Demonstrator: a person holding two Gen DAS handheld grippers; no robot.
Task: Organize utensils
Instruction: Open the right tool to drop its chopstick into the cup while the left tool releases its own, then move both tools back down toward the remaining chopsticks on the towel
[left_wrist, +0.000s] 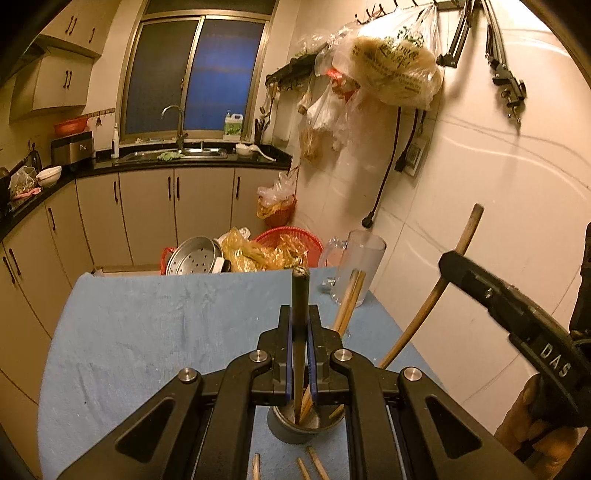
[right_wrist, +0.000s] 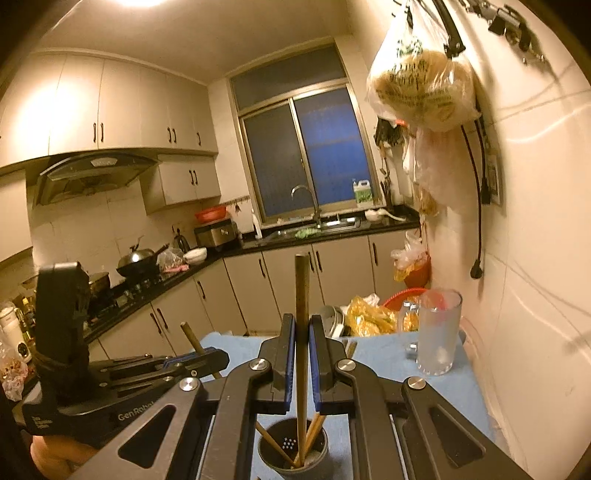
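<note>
Both grippers grip chopsticks: the left gripper (left_wrist: 300, 325) is clenched on a dark chopstick (left_wrist: 300, 291), and the right gripper (right_wrist: 303, 339) on another (right_wrist: 302, 295). Each stick's lower end dips into the holder (right_wrist: 291, 452) on the blue cloth (left_wrist: 147, 332).

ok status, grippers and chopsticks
Left gripper shut on a dark chopstick, tip in the holder. Right gripper shut on a chopstick, tip in the same holder. More chopsticks loose on the cloth. Nothing blocking.
</note>
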